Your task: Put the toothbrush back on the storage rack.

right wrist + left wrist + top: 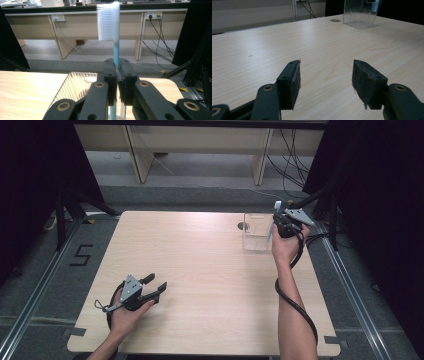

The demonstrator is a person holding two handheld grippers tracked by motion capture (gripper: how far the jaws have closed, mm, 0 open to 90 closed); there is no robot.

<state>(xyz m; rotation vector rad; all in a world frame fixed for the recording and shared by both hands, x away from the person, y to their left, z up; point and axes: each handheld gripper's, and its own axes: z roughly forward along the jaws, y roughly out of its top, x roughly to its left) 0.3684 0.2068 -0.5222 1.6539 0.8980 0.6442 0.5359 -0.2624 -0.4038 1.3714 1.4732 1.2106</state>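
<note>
- High view: right gripper is up at the far right of the table, holding a toothbrush upright w/ bristle end up. It hangs at the right-hand rim of a clear plastic container, which stands near the table's far edge just beside a small round hole. Handle's lower end looks to run down along or into the container's right side; can't tell if it's touching the bottom. Left gripper sits low at the near left, well apart from the container, w/ nothing in it.
- Left gripper view: pads stand wide apart over bare wood, nothing btwn them. The ribbed container is far off at the top right, w/ the hole just left of it.
- Right gripper view: jaws are clamped tight on the toothbrush's blue neck, white head and bristles sticking up above them. Container's ribbed rim lies below and left of the jaws; handle drops out of sight btwn the jaw arms.
- Progress, my read: pick-up is done and the brush is carried to the container, so it's mostly there. What's left: lower the handle fully inside, let go, pull the gripper clear. Brush not yet released.
</note>
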